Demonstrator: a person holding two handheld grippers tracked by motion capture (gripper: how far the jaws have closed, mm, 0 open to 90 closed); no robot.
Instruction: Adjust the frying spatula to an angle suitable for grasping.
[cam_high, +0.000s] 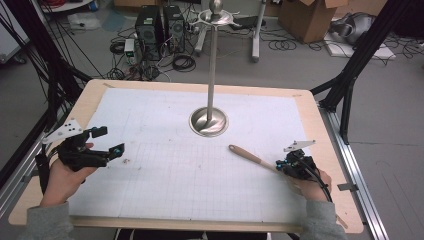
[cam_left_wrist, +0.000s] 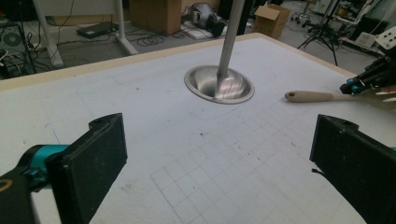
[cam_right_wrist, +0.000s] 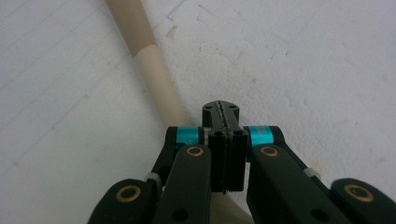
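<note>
Two grippers over the table (cam_high: 150, 90), and I'm working both; my right gripper (cam_high: 286, 164) is down near the right edge with its jaws clamped tight together, pinching the flat end of a wooden-handled spatula (cam_high: 248, 154), I judge, since the blade itself is hidden under the jaws; the spatula lies on the white mat, handle slanting away toward the middle, its hole-tipped end stopping short of the metal stand (cam_high: 209, 121) at centre; my left gripper (cam_high: 106, 141) hangs near the left edge, jaws spread wide, nothing between them. Risk from here: the grip sits at the very end of a long tool, so any lift could let the handle droop or twist out; swing it carelessly and the far end could clip the stand's pole. My right gripper view gives me the closed pads and the handle (cam_right_wrist: 149, 60) running past them, close up; the left gripper view gives the whole handle (cam_left_wrist: 317, 96), the stand's dish (cam_left_wrist: 219, 85) and the right gripper (cam_left_wrist: 364, 84) beyond it.
</note>
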